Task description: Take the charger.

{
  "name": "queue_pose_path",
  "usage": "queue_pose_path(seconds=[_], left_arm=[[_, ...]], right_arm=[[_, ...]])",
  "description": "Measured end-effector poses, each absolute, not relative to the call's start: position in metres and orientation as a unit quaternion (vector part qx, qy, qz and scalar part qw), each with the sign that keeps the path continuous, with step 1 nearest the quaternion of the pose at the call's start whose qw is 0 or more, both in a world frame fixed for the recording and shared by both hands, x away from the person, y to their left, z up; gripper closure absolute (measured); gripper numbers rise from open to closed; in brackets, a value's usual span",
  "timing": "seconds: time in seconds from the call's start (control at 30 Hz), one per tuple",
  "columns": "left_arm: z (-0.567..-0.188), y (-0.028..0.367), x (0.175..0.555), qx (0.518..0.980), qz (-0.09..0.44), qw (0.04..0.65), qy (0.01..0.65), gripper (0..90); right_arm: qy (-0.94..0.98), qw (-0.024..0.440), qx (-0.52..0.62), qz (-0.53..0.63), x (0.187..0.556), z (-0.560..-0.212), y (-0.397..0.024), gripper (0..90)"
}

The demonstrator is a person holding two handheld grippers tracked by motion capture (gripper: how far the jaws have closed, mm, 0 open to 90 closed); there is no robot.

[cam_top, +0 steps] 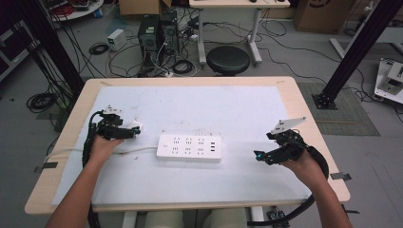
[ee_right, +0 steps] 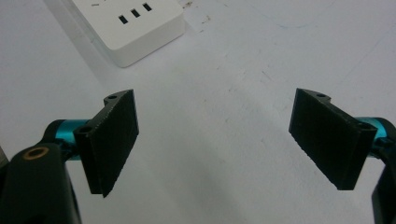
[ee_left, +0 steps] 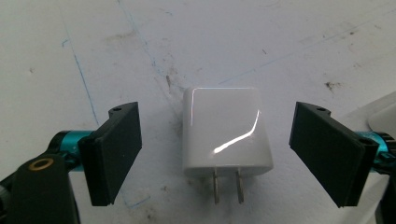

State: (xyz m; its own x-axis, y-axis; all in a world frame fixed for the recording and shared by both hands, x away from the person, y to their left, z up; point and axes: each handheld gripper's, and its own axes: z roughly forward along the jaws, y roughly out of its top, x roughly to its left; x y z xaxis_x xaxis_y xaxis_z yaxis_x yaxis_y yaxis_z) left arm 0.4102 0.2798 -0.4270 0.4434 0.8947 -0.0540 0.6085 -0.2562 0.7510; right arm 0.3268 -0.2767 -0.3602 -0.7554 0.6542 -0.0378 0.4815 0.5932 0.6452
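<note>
Two handheld grippers work over a white mat on a wooden table (cam_top: 304,102), one in each of a person's hands. The left gripper (ee_left: 215,156) has its black jaws spread wide, one on either side of a small white charger plug (ee_left: 227,135) that lies flat on the mat between them, touching neither. Its two metal prongs point back toward the camera (probably so a grasp on the smooth sides leaves the prongs free to go into a socket). A white power strip (cam_top: 190,147) lies near the middle of the mat, just right of the plug, its cord (cam_top: 138,150) trailing left. The right gripper (ee_right: 214,140) hovers over bare mat well to the strip's right, jaws also wide apart and holding nothing, seemingly waiting to steady the strip. No brand, label or writing can be read on either object.
</note>
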Motion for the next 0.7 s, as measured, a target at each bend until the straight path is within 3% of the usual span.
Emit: queue_pose_path(seconds=[0.7], left_arm=[[-0.446, 0.275, 0.417, 0.778, 0.185, 0.338, 0.497, 19.2]], right_arm=[[0.881, 0.134, 0.324, 0.318, 0.328, -0.363, -0.279, 15.9]])
